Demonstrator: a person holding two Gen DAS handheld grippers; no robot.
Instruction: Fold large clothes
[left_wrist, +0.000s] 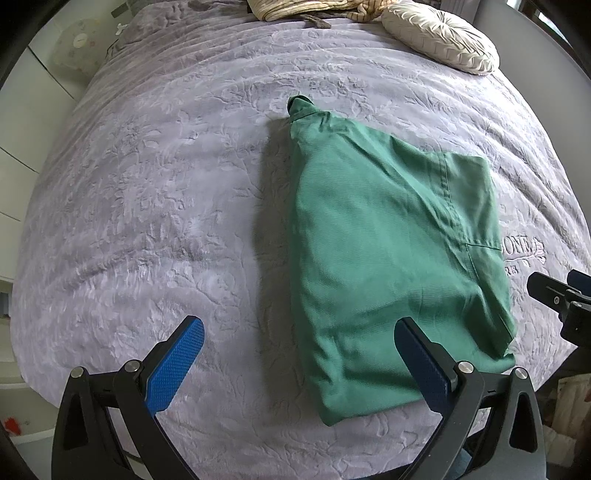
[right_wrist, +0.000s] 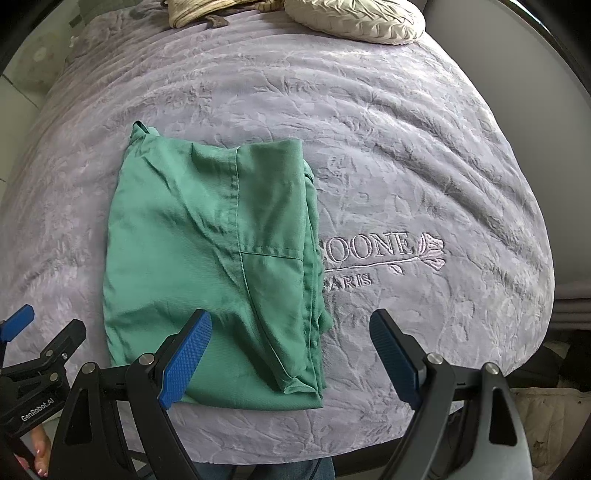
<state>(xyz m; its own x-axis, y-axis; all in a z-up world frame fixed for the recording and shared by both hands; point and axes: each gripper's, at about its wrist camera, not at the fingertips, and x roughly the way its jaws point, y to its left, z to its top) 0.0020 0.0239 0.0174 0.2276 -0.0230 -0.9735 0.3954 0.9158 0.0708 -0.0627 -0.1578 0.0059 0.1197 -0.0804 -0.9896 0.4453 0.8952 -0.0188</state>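
Left gripper (left_wrist: 299, 362): nearest to me, held above the bed's near edge, jaws spread wide with nothing between the blue pads (left_wrist: 177, 365).
Right gripper (right_wrist: 291, 354): beside it on the right, jaws also parted wide, gripping nothing; its left pad (right_wrist: 186, 360) hangs over the garment's near edge, its right pad over bare cover.
Green garment (left_wrist: 388, 236): folded into a compact stack, lying flat on the near half of the bed, a seam and pocket line showing on top, a small bunched corner (left_wrist: 301, 105) sticking out at its far left end.
Bed cover (left_wrist: 147, 184): grey-lilac, embossed with leaves, embroidered lettering (right_wrist: 384, 251) just right of the garment, partly hidden under it.
Round cushion (left_wrist: 439, 37): cream, pleated, at the far right of the bed, well apart from the garment.
Striped fabric (left_wrist: 295, 9): bunched at the far edge, left of the cushion.
Fingers (right_wrist: 38, 458): mine, at the lower left in the right view, beside the other gripper's handle.
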